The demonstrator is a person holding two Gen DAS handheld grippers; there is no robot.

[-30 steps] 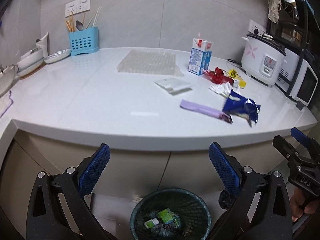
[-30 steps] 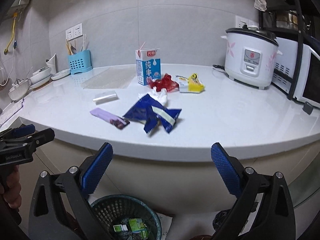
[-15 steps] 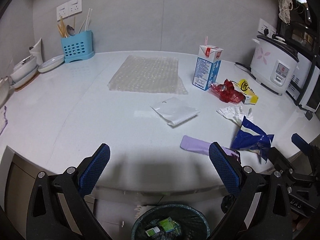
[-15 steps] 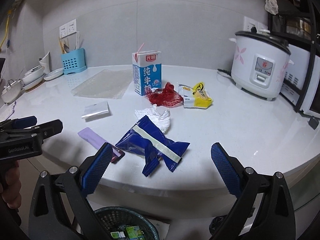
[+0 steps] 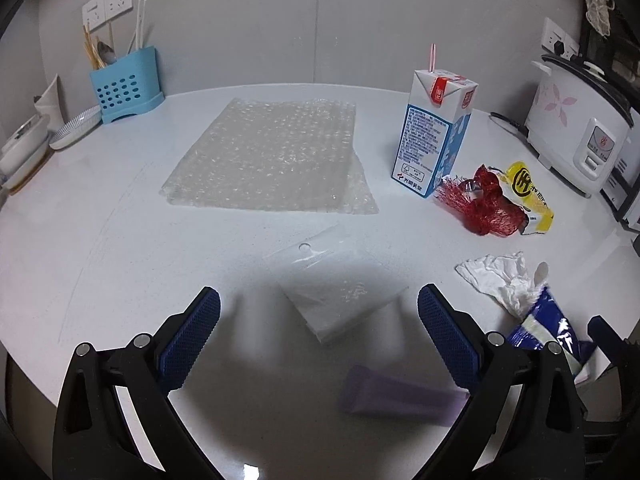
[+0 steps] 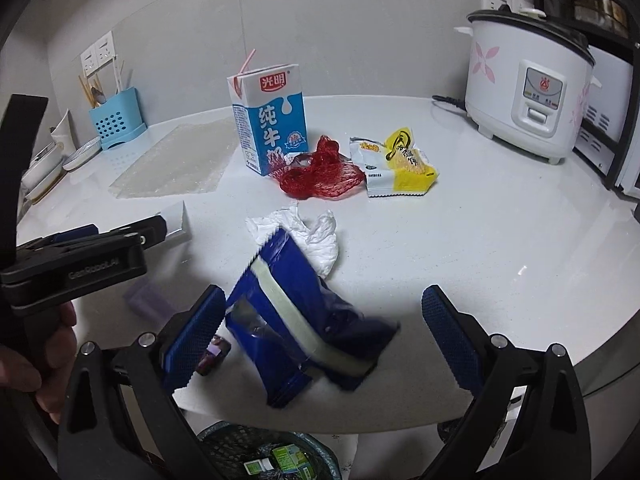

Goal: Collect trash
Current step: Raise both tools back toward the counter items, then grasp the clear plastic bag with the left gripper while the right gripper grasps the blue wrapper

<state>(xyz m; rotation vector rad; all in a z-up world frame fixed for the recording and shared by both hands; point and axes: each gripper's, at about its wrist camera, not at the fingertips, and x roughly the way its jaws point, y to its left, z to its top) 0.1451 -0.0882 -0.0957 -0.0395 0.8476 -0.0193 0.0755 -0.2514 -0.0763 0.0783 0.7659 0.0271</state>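
My left gripper [image 5: 318, 336] hangs open over the white counter, its fingers either side of a clear flat plastic bag [image 5: 336, 292]. A purple wrapper [image 5: 400, 398] lies just right of it. My right gripper [image 6: 320, 328] is open around a blue snack wrapper [image 6: 304, 320] near the counter's front edge, with a crumpled white tissue [image 6: 308, 232] behind it. Farther back stand a blue and white milk carton [image 6: 272, 120], red netting [image 6: 320, 176] and a yellow snack packet [image 6: 400, 164]. A sheet of bubble wrap [image 5: 272, 156] lies at the back. The bin [image 6: 276, 460] with trash in it sits below the edge.
A white rice cooker [image 6: 528, 92] stands at the right, a microwave beside it. A blue utensil holder [image 5: 124, 84] and dishes [image 5: 76, 128] sit at the far left. The left gripper's body, held by a hand [image 6: 24, 364], crosses the right wrist view's left side.
Both grippers have risen from below the counter edge and moved forward over it. The bag now lies between the left fingers and the blue wrapper between the right ones.
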